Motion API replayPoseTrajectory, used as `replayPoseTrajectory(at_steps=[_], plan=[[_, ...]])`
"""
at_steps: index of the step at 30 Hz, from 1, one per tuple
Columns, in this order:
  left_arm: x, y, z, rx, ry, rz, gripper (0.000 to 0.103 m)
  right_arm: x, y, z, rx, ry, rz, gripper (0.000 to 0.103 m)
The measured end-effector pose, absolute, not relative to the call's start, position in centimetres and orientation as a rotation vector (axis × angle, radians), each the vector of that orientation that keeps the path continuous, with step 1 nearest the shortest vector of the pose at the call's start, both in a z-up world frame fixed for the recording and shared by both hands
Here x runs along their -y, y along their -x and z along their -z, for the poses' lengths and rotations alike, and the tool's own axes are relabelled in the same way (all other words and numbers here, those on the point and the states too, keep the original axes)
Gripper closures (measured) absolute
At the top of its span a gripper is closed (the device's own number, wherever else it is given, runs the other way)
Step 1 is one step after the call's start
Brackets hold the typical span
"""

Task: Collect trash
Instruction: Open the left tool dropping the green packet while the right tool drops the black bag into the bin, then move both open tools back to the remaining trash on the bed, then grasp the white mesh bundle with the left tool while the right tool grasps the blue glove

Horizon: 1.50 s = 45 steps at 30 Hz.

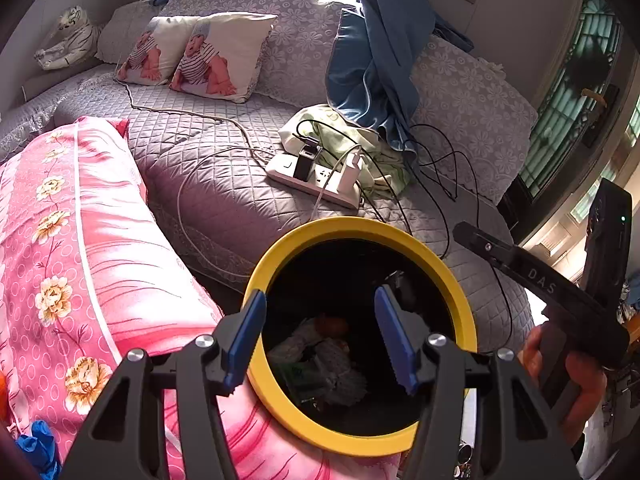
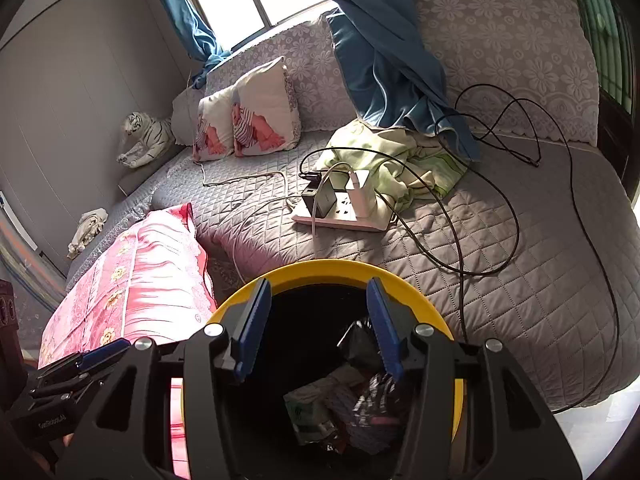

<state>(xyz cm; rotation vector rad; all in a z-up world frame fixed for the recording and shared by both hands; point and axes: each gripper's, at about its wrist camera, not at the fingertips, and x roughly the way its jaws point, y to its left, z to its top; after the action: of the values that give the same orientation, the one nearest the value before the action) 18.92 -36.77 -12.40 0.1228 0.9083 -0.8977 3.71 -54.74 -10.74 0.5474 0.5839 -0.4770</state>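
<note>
Yellow-rimmed bin (image 1: 466,304) beside the grey quilted sofa (image 1: 224,184), crumpled trash (image 1: 320,360) lying at its bottom, left gripper (image 1: 320,340) above the bin mouth, jaws partly apart and empty, right gripper (image 2: 316,324) likewise over the bin, half open, holding nothing

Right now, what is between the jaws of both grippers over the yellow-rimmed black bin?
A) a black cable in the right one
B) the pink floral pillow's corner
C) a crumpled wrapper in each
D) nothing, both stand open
D: the left gripper and right gripper both show open jaws with nothing between the blue pads, over the yellow-rimmed black bin, where trash already lies.
</note>
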Motion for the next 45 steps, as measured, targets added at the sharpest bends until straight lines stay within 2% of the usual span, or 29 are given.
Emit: replayPoseTrajectory(at_steps=[8,11,17,19,25,36,45], plan=[[34.4,-19.9,11.3,-0.884,-0.075,0.84,0.049,53.9,-2.9,9.2,-0.547,-0.528,0.47,0.055],[32.5,-20.4,10.7,-0.87,-0.06,0.814,0.049,53.0,-2.8,8.5,-0.524,-0.512,0.425,0.051],[27.2,-21.8,9.2,-0.813,-0.055,0.728,0.032,49.3,-3.9,7.0,-0.491,-0.458,0.266,0.038],[24.9,-22.2,8.9,-0.792,-0.064,0.684,0.031,47.5,-5.0,6.8,-0.493,-0.438,0.19,0.03],[16.1,-24.1,8.5,-0.77,-0.07,0.521,0.025,40.1,-9.0,6.9,-0.535,-0.366,-0.049,0.023],[1.2,-26.8,9.6,-0.8,0.005,0.252,0.024,24.7,-13.5,8.4,-0.656,-0.116,-0.373,0.02],[-2.9,-28.0,12.3,-0.867,0.018,0.195,0.023,16.4,-14.4,10.6,-0.71,0.115,-0.459,0.019]])
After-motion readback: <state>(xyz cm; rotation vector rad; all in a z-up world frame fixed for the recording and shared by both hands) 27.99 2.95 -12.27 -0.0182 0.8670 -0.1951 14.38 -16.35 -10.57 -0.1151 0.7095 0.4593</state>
